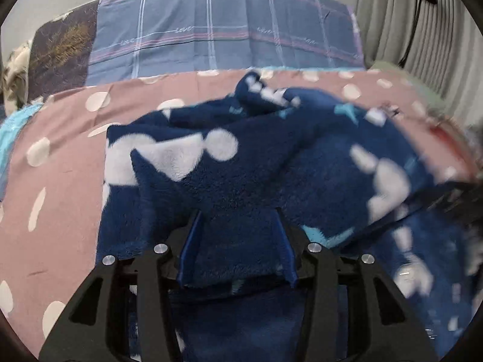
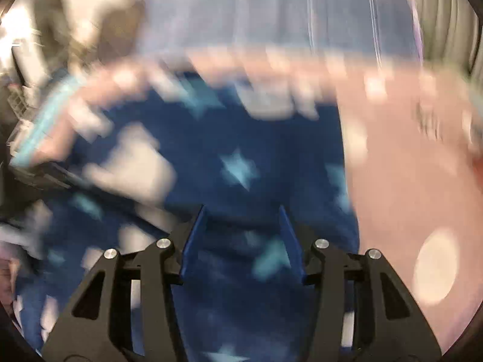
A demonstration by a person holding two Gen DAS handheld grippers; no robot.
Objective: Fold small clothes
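A dark blue fleece garment [image 1: 241, 163], patterned with white shapes and pale blue stars, is lying rumpled on a bed covered by a pink sheet with white dots [image 1: 60, 138]. A blue checked pillow [image 1: 223, 30] is sitting at the far end of the bed, with grey curtains [image 1: 407, 15] to the right.

The left tool [image 1: 238, 220] is sitting with its two blue fingers apart, and a thick fold of the fleece is bunching between them. Whether the fingers are actually pinching the cloth is unclear. The garment is spreading away from this tool, ahead and to the right.

The right wrist view is heavily blurred, which suggests fast motion. The right tool [image 2: 243, 214] is also showing its fingers apart over the same fleece [image 2: 241, 138], which is filling the space between and ahead of them. Whether the cloth is touching them is impossible to tell.

The main risk appears to be a loose hold. Thick, plush fabric could be sliding out of either tool during a quick swing, dropping a corner and leaving the fold crooked. Uneven pulling between the two tools could also be bunching the cloth further, or dragging the pink sheet along with it.
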